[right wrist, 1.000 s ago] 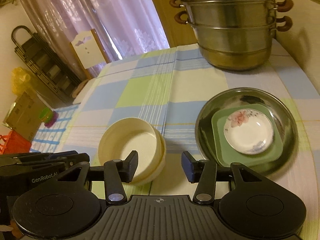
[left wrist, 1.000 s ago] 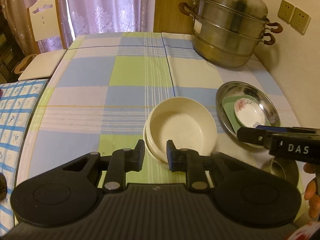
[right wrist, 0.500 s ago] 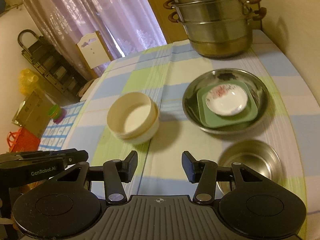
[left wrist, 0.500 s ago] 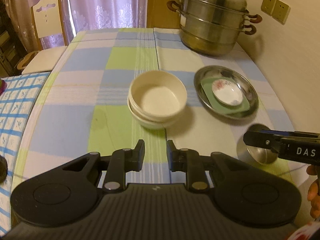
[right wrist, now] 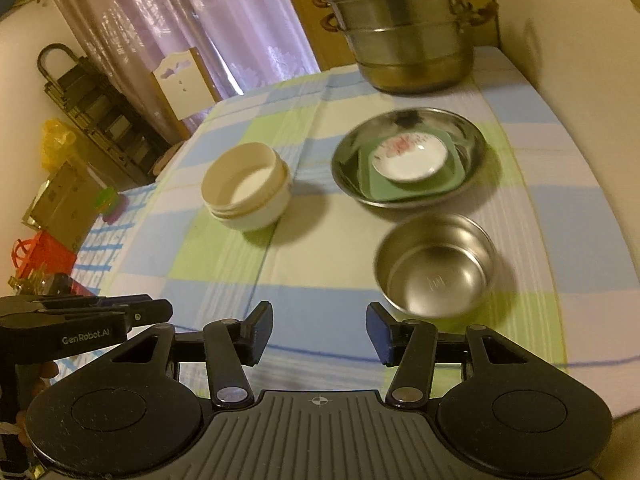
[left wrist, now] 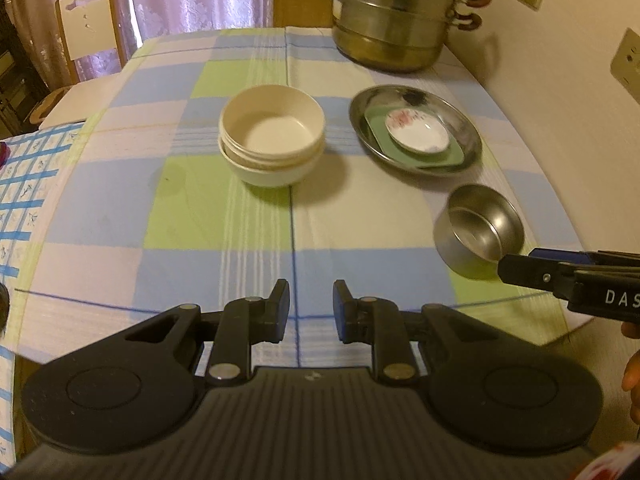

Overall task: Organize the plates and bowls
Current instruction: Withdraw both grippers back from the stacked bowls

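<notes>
so both grippers sit back at the near edge of the table w/ nothing in them. left gripper (left wrist: 307,304) has its jaws only a bit apart, empty, just checked tablecloth (left wrist: 256,216) showing between. right gripper (right wrist: 319,332) has just been opening its jaws wider, nothing between them either, and the steel bowl (right wrist: 436,266) sits right ahead of its right finger, so imo that's what it's getting ready for.

rest looks mostly sorted already: two cream bowls (left wrist: 272,134) nested mid-table, prob so they take less room. next to them the steel plate (left wrist: 464,120) holds a green square plate (left wrist: 378,128) w/ a little floral saucer (left wrist: 416,132) on top, biggest to smallest so the pile sits stable.

the steel bowl is the odd one out, standing alone near the front right edge, apart from both stacks. my guess is it goes in w/ the cream bowls, can't be sure tho. big steamer pot (left wrist: 396,12) at the back is out of the way.
</notes>
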A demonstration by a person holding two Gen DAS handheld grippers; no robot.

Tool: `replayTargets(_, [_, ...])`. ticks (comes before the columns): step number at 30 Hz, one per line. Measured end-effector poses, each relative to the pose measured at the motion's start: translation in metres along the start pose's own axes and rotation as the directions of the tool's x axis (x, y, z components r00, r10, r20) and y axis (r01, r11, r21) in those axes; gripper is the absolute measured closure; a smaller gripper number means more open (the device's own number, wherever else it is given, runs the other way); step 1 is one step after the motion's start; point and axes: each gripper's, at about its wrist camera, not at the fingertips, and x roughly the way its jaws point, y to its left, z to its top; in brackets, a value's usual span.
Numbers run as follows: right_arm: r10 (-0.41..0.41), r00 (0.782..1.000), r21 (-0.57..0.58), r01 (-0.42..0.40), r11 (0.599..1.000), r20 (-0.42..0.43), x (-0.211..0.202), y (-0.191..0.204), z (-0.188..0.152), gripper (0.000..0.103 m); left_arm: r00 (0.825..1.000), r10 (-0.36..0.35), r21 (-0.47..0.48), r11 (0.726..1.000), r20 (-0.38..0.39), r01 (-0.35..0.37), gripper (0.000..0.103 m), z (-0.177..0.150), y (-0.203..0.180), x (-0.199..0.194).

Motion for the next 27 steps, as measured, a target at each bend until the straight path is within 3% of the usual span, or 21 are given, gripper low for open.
replayTargets(15, [-0.066, 0.998, 0.071, 0.067, 0.995, -0.014, -0.031, -0.042, -0.031, 0.048, 0.999, -0.041, 0.041, 0.998, -0.036, 0.042, 0.082, -0.024, -0.039, 0.000])
replayTargets(27, [-0.183, 0.983, 0.125, 0.184, 0.975, -0.015, -0.040, -0.077, -0.037, 0.048, 0.994, -0.108, 0.074, 0.991, -0.035, 0.110, 0.082, -0.020, -0.062, 0.010])
